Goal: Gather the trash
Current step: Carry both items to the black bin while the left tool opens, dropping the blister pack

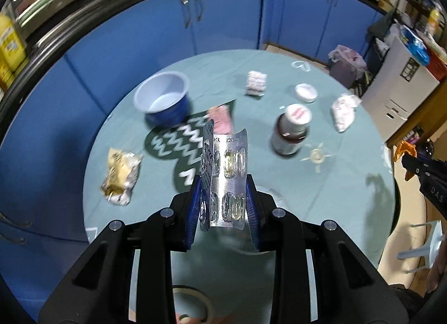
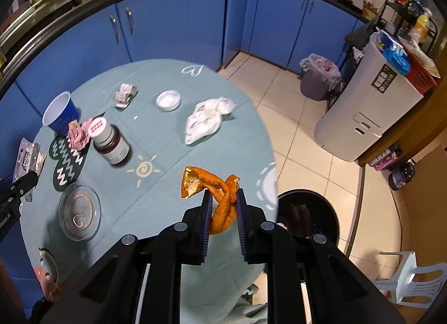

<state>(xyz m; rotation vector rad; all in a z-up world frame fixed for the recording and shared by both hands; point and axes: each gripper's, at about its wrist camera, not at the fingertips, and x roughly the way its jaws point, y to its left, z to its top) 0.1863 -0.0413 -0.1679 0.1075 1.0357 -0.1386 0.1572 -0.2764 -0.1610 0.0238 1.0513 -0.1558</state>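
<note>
My left gripper (image 1: 223,184) is shut on silver blister packs (image 1: 227,167), held upright above the round table (image 1: 279,173). My right gripper (image 2: 222,194) is shut on an orange peel (image 2: 212,184), held over the table's right edge, beside a black bin (image 2: 313,215) on the floor. On the table lie a crumpled foil wrapper (image 1: 120,175), a crumpled white tissue (image 2: 206,120), a pink crumpled wrapper (image 2: 79,132) and a folded blister strip (image 2: 125,94).
A blue cup (image 2: 60,113), a brown medicine bottle (image 2: 110,141), a white lid (image 2: 168,100) and a glass ashtray (image 2: 79,213) stand on the table. Blue cabinets (image 2: 181,22) run behind. A grey lined bin (image 2: 318,78), a white appliance (image 2: 366,111) and a plastic chair (image 2: 410,279) stand on the floor.
</note>
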